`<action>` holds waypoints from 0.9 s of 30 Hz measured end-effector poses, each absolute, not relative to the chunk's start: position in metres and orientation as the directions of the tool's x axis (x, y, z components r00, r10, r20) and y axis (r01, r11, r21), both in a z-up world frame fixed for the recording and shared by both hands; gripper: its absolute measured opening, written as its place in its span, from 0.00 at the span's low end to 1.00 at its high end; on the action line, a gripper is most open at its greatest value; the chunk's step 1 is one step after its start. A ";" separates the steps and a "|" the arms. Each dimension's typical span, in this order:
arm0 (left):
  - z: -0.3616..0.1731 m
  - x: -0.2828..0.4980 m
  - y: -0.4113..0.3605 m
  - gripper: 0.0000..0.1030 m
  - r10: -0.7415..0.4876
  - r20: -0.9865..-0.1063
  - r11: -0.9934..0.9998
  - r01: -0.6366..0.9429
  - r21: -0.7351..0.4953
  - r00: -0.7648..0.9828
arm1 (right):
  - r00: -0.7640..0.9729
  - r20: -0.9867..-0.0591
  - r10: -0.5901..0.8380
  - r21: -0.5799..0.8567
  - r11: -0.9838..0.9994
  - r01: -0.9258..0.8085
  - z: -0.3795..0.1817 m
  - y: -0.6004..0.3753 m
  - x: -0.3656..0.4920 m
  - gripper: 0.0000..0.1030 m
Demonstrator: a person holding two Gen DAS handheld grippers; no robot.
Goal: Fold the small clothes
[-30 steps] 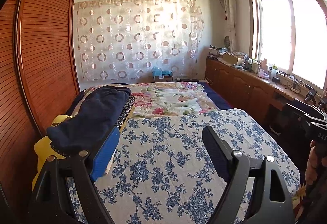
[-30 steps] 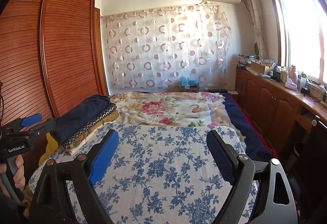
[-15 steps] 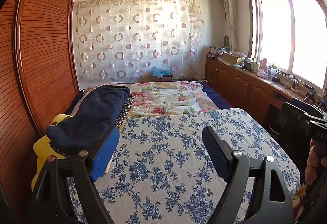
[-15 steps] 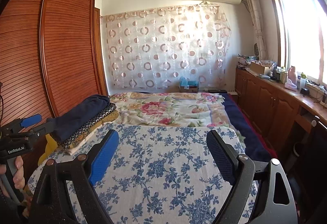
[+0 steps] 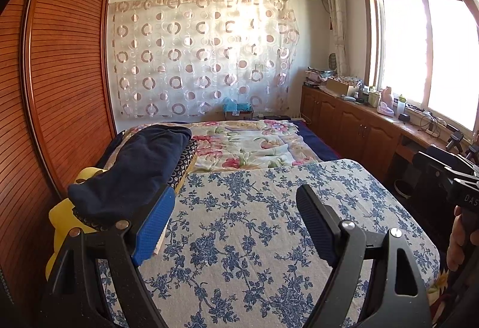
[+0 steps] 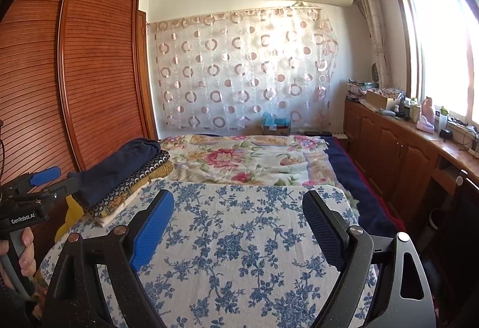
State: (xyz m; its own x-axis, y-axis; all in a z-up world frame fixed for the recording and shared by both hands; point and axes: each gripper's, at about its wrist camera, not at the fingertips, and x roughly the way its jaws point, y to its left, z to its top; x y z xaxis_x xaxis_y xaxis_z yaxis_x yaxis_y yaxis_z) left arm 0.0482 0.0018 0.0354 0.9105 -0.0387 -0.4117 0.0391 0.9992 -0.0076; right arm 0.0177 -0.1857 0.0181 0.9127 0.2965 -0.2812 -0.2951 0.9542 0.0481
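Blue-padded jaws of the left gripper (image 5: 236,220) and right gripper (image 6: 238,226) stood wide apart, holding nothing, above the blue-flowered cloth (image 6: 239,238). Far left of both lay the stack of folded clothes (image 6: 125,175), navy on top, with dotted and yellow layers beneath.

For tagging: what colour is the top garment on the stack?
Dark navy garment, clearest in the right wrist view.

Left gripper (image 5: 236,220) black, 1 blue pad, 1 dark pad, silver screws, right gripper (image 6: 238,223) alike
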 end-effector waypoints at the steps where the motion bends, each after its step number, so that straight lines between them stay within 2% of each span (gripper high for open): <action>1: 0.034 0.048 0.003 0.81 -0.041 -0.413 0.999 0.041 -0.009 0.910 | 0.912 -0.282 0.298 0.048 0.954 -0.296 0.017 -0.187 0.018 0.86; 27: 0.032 0.048 0.006 0.81 -0.042 -0.410 0.999 0.042 -0.011 0.911 | 0.908 -0.282 0.309 0.048 0.950 -0.309 0.017 -0.196 0.021 0.86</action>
